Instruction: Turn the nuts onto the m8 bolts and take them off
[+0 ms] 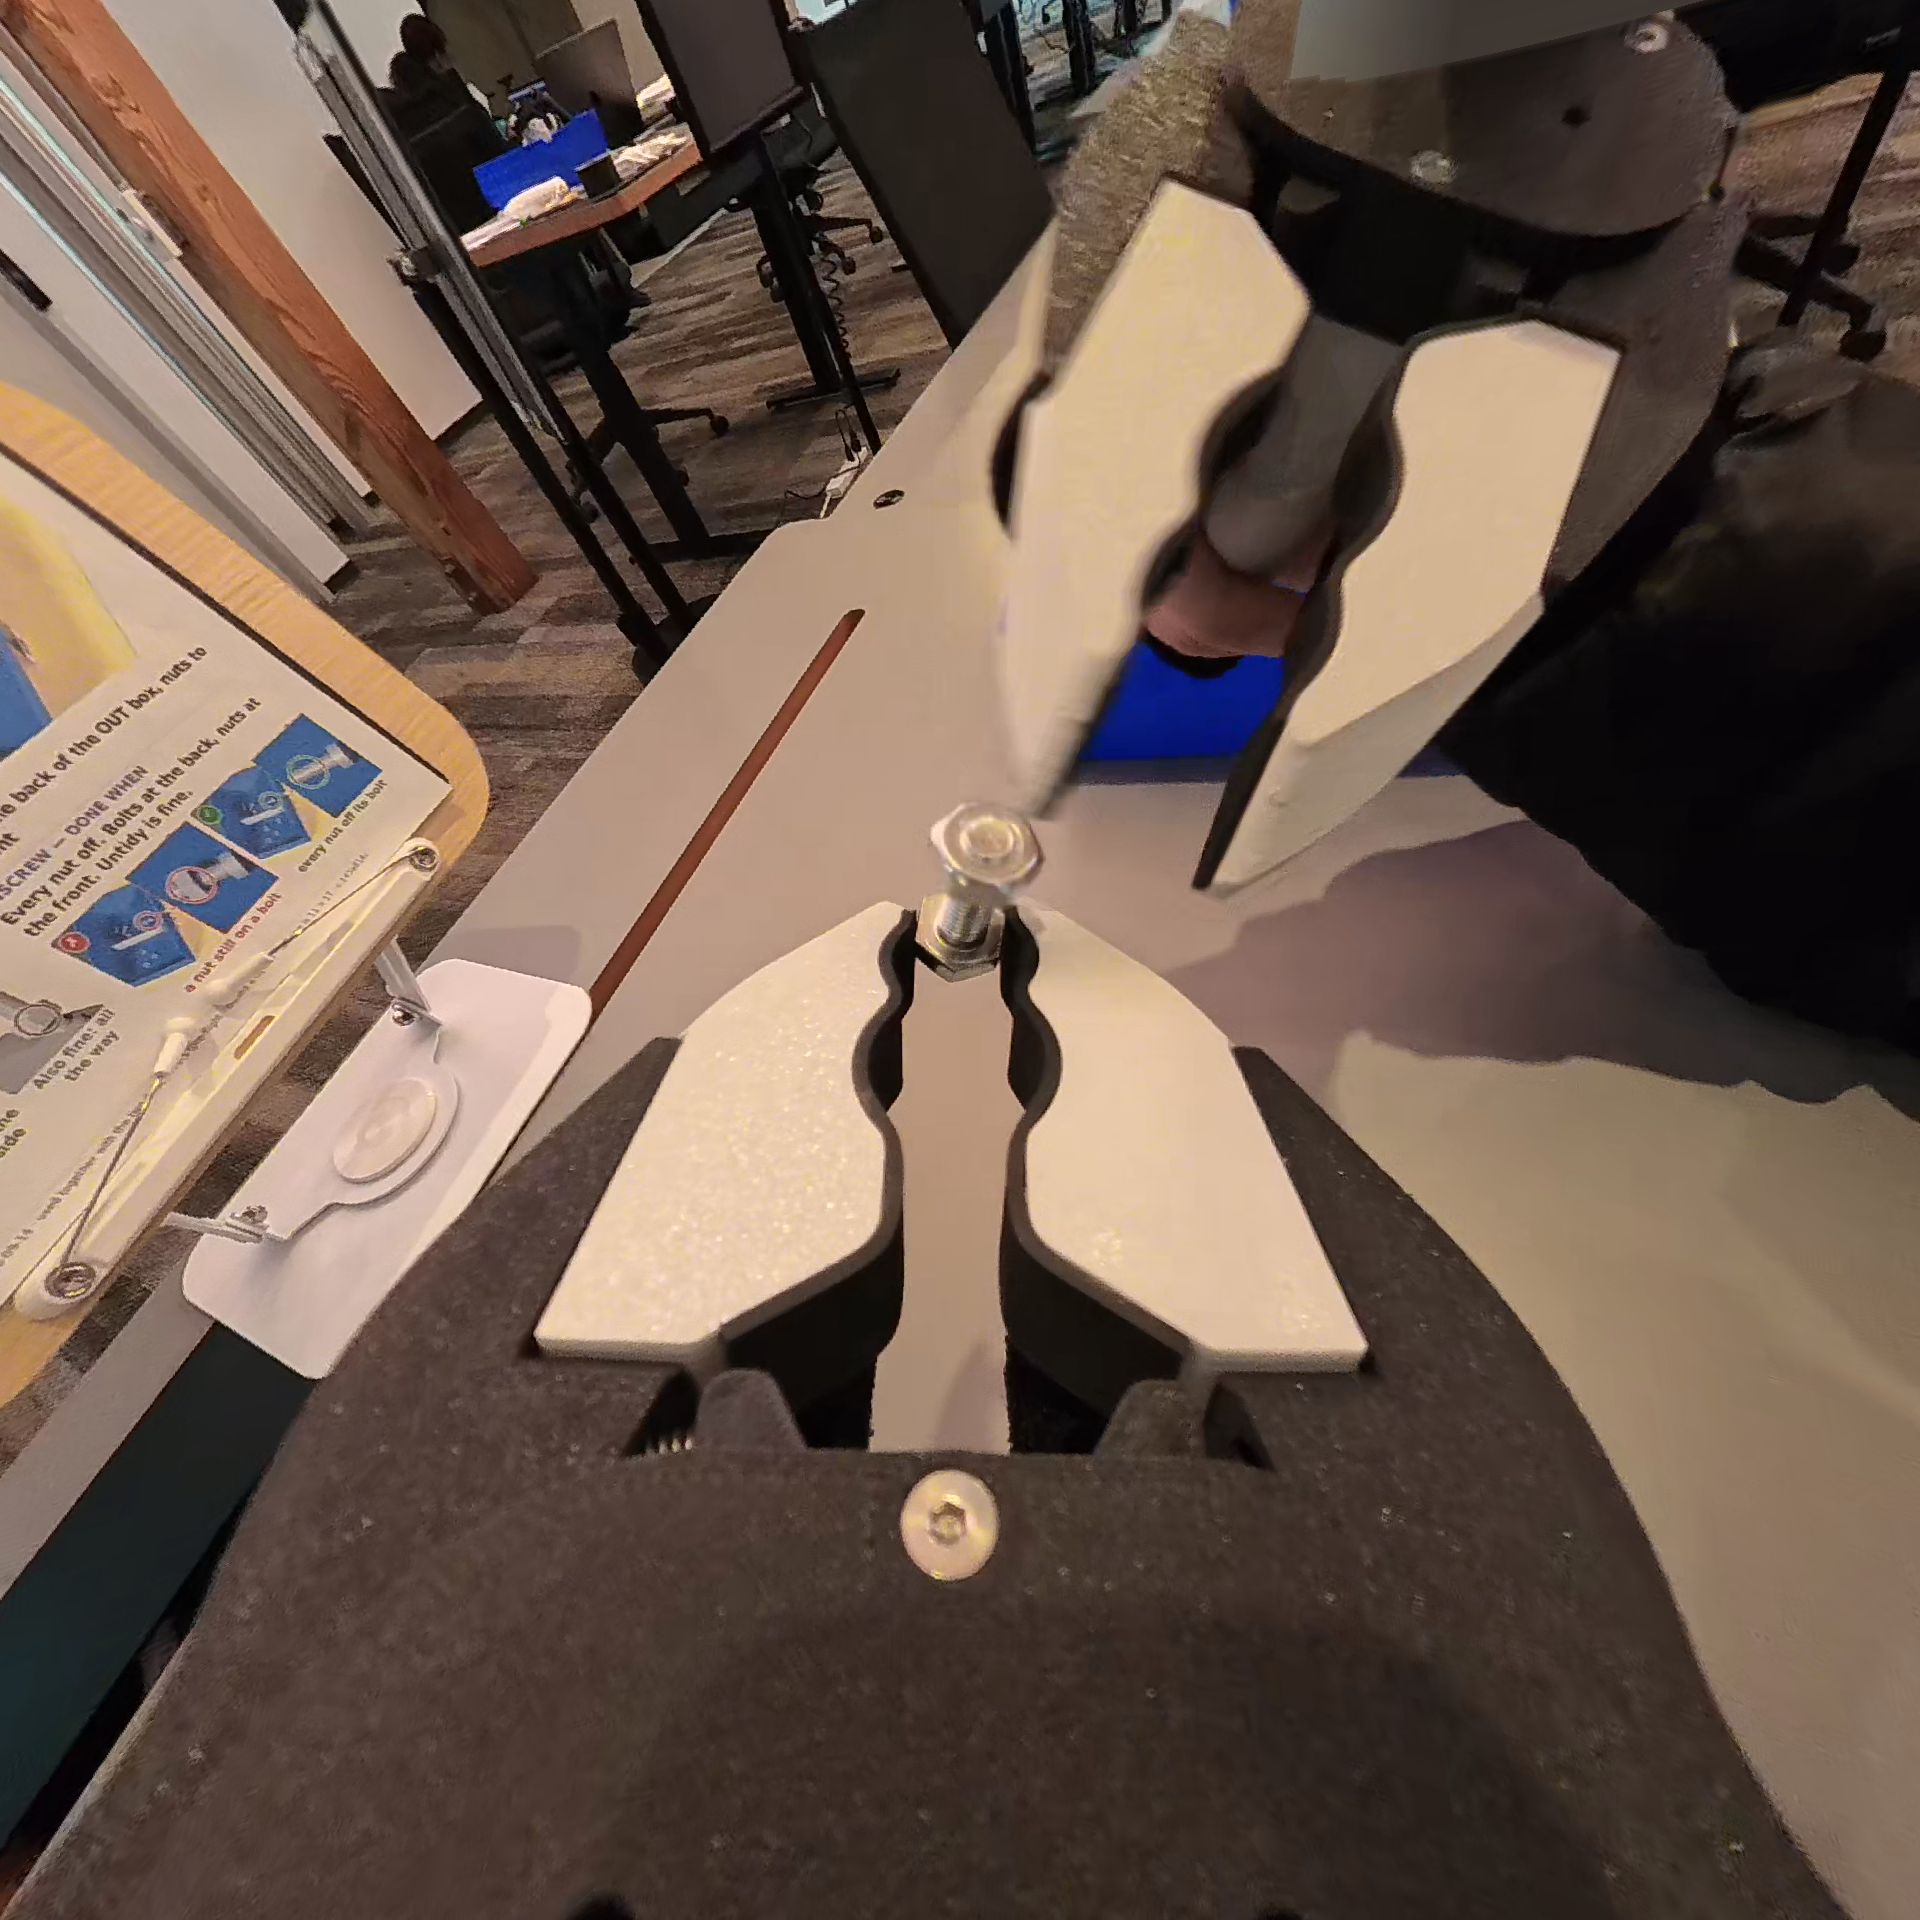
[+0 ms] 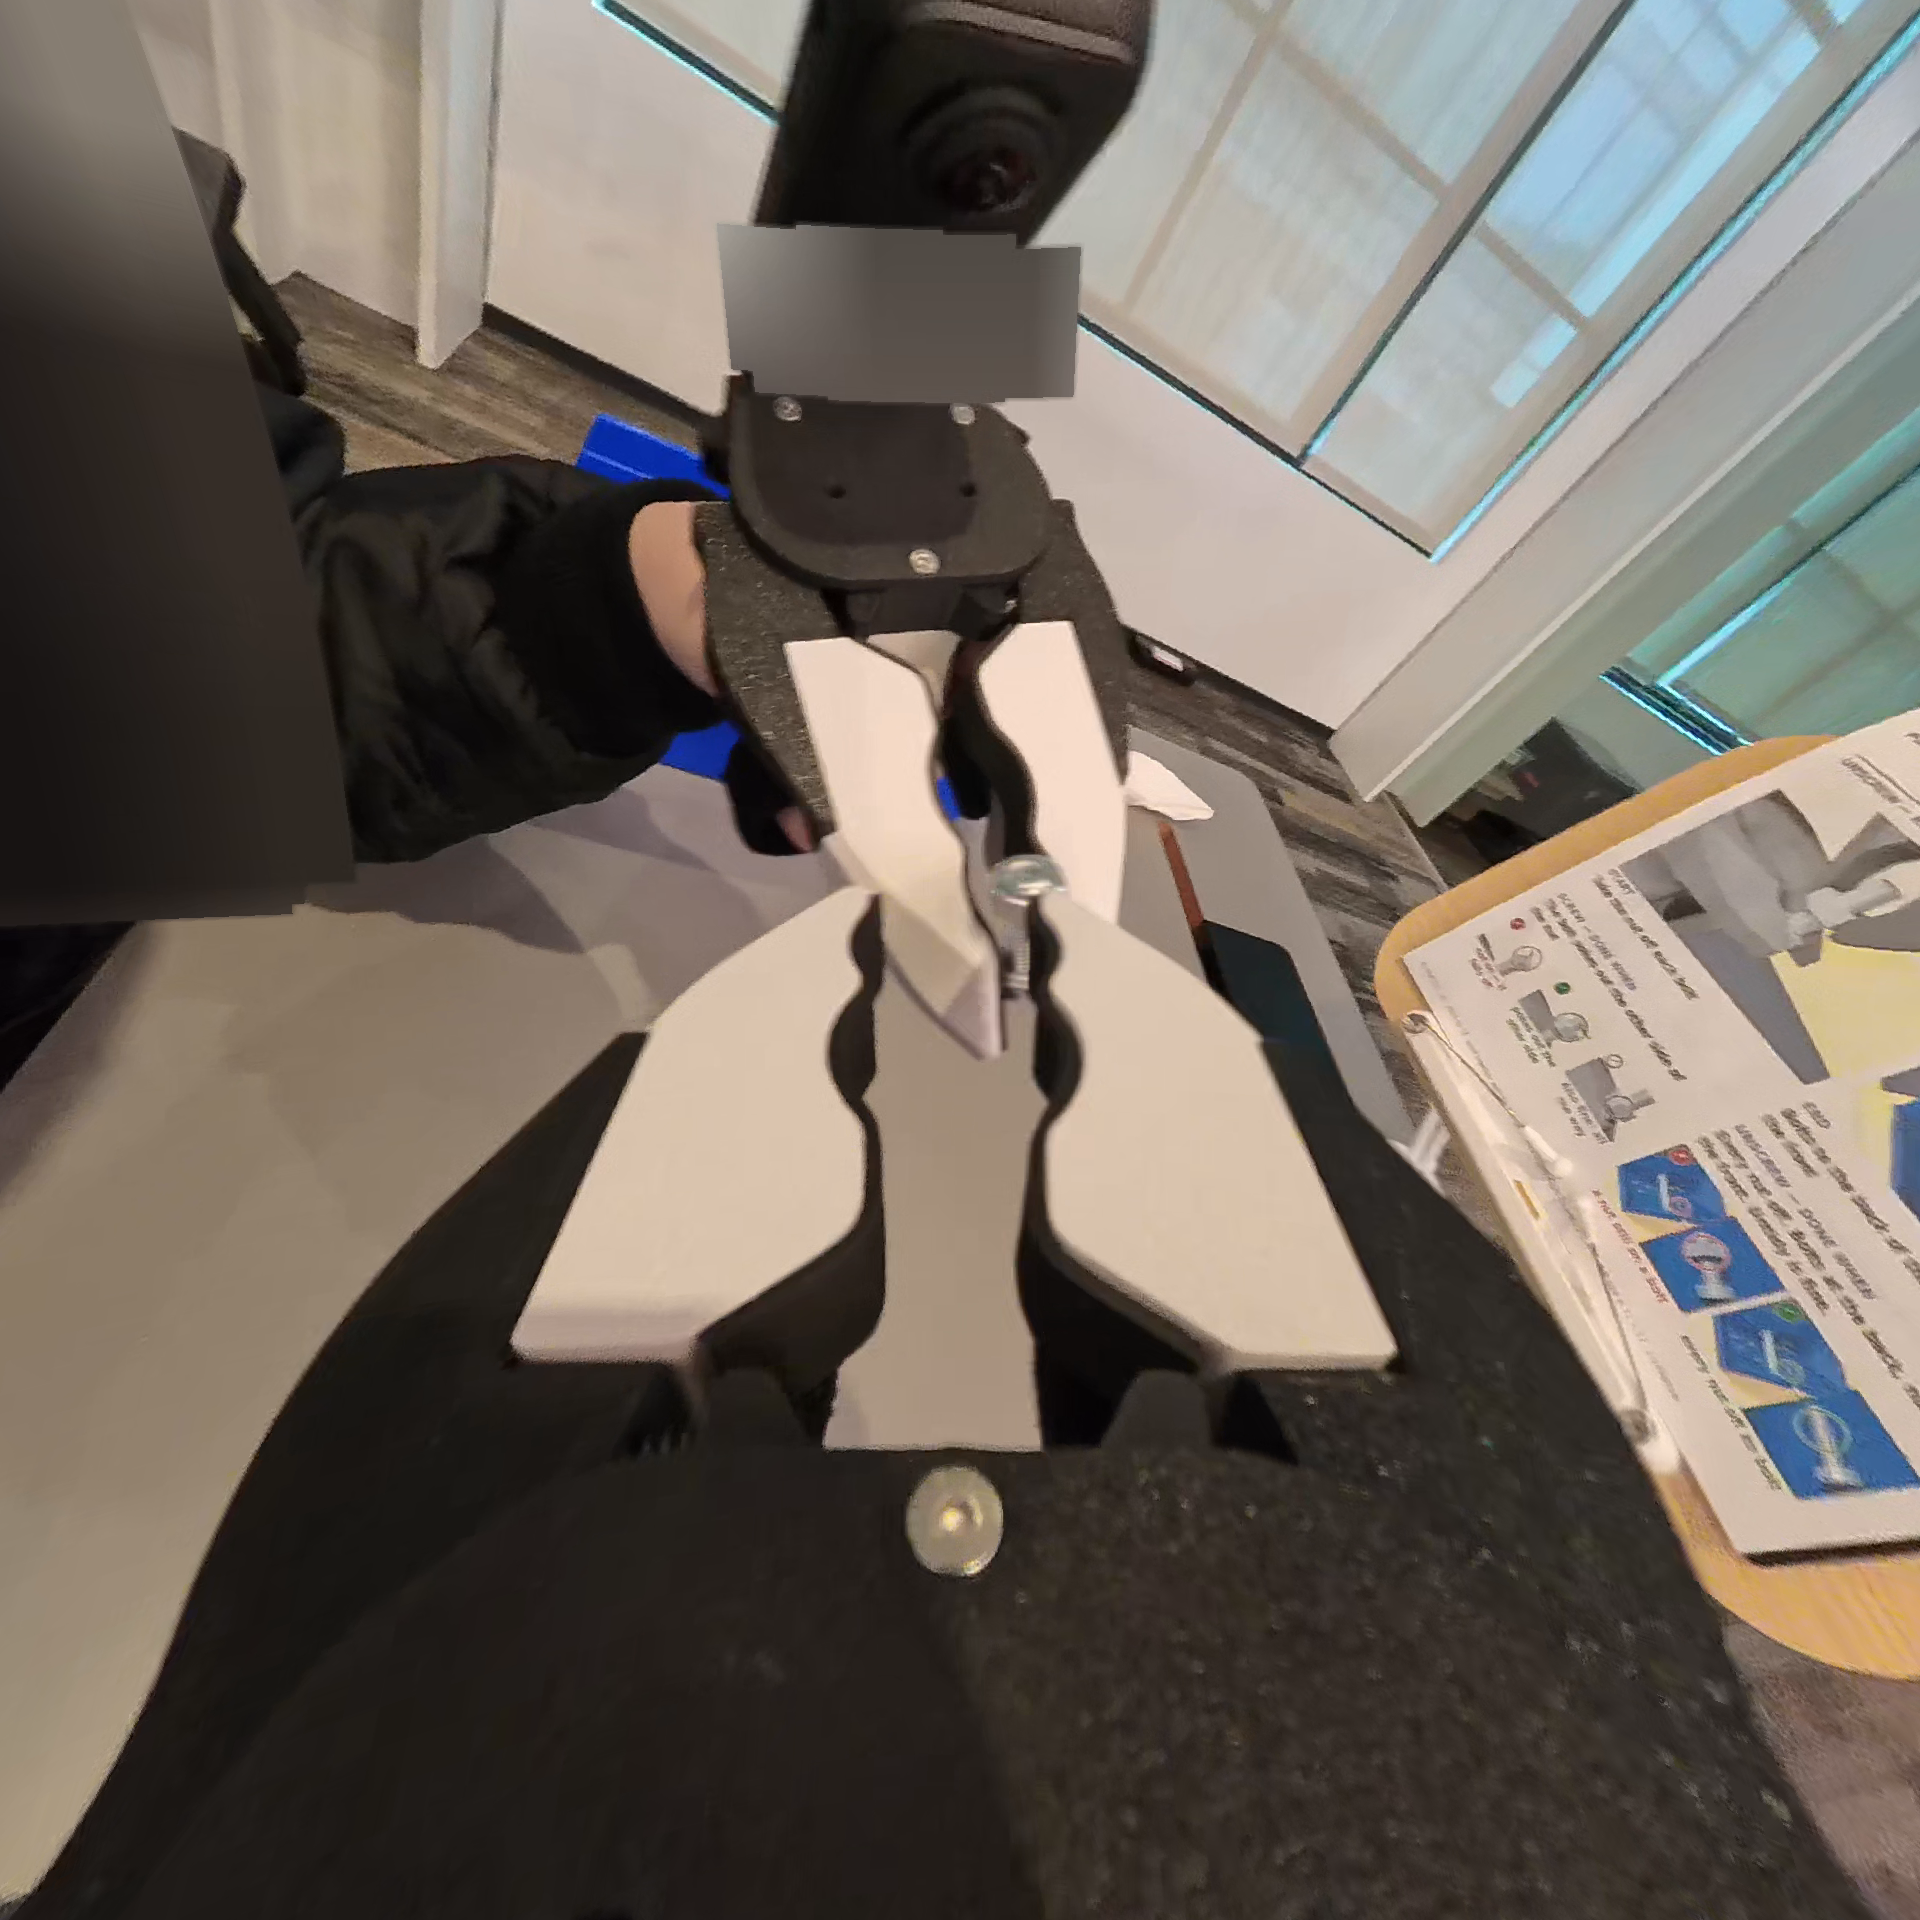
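L gripper point(image 1: 961, 935): two white flat fingers w/ black wavy inner pads, black textured body. Jaws narrow, tips clamped on a small silver hex nut point(image 1: 958, 948), one pad against each side. Held above the grey tabletop point(image 1: 779, 644).

Item, task: silver M8 bolt point(image 1: 977, 883), hex head, threaded steel shank. Shank passes through the held nut; hex head at the far end, pointing away from the L gripper and slightly up. Long axis runs roughly in line w/ the L fingers. Nut sits near the shank's tip end, several threads showing between nut and head.

R gripper point(image 1: 1127, 842): same build, held by a person's hand in a black sleeve. Jaws apart, nothing held. One fingertip point(image 1: 1049, 779) just beside the bolt head, blurred; other fingertip well to the side. In the R wrist view the bolt point(image 2: 1023, 925) lies near the right-hand finger point(image 2: 1143, 1039), and the L gripper's white finger point(image 2: 940, 956) pokes into the gap; contact w/ the bolt can't be told.

Key relation: bolt head faces the R gripper, which is the nearer free tool; head lies between its tips but off-centre. Est. next move: R jaws need centring on the head or exposed shank, then closing, to spin bolt vs. nut while L holds the nut fixed. Risk: off-centre closure could knock the bolt sideways.

Other: wooden board w/ printed instruction sheet point(image 1: 156, 831), on a white stand, to the side. Blue bin point(image 1: 1184, 707) partly seen behind the R gripper.
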Motion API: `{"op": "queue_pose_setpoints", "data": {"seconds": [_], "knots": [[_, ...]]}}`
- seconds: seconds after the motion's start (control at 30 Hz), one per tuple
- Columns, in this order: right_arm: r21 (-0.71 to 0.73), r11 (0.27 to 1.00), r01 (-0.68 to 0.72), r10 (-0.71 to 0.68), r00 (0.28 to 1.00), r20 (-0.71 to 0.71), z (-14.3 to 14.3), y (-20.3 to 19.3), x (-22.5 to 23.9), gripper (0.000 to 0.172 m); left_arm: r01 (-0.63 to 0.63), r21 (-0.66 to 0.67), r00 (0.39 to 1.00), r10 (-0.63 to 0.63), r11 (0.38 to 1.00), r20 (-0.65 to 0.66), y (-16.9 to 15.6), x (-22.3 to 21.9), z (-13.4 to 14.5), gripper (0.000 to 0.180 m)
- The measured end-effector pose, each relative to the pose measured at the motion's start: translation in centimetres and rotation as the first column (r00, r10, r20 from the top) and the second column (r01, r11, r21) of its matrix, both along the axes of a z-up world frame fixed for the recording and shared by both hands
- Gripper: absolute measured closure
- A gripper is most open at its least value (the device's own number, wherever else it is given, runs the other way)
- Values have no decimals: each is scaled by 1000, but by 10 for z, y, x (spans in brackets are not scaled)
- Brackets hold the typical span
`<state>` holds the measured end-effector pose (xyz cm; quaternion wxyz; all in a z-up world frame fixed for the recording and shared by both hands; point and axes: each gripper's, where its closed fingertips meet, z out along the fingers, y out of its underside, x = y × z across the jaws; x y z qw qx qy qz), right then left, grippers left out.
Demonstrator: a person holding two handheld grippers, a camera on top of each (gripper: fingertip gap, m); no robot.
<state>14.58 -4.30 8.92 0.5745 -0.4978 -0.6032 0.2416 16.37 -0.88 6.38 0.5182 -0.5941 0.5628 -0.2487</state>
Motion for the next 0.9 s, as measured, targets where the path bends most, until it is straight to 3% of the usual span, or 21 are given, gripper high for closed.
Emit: {"op": "queue_pose_setpoints", "data": {"seconds": [0.07, 0.2, 0.27, 0.37, 0.43, 0.53, 0.63, 0.73, 0.8, 0.9], "knots": [[-16, 1000, -18, 18, 1000, -21, 4, -3, 1, 158, 3, -13, 1000, -3, 1000, 13, 0, -1, 2, 165], [18, 999, 32, -30, 997, -77, 11, 6, -2, 134, 18, -2, 1000, -18, 1000, 3, -5, 2, 1, 165], [-2, 1000, 7, -7, 999, -50, 5, 4, -5, 133, 21, 0, 1000, -21, 1000, -1, -5, 4, 0, 165], [-23, 1000, -9, 8, 1000, -15, 0, 1, -2, 138, 4, 0, 1000, -4, 1000, -1, -1, 1, 0, 165], [-42, 998, -43, 42, 999, -18, 1, -5, 1, 156, 6, -17, 1000, -6, 1000, 19, 0, -1, 3, 165], [-20, 1000, -15, 13, 996, -83, 11, 0, 1, 144, 17, -14, 1000, -16, 1000, 21, -3, 0, 3, 165], [-31, 999, -9, 7, 998, -61, 6, 2, -3, 132, 24, -11, 1000, -24, 1000, 13, -5, 3, 2, 165], [-40, 999, -27, 26, 1000, -18, 0, -2, -1, 138, 16, -12, 1000, -16, 1000, 9, -3, 2, 1, 165], [-57, 997, -51, 50, 999, -15, 0, -6, 1, 154, 17, -19, 1000, -17, 1000, 23, -3, 1, 3, 165], [-31, 999, -21, 19, 997, -73, 9, 0, -1, 141, 20, -14, 1000, -20, 1000, 22, -4, 1, 4, 165]]}}
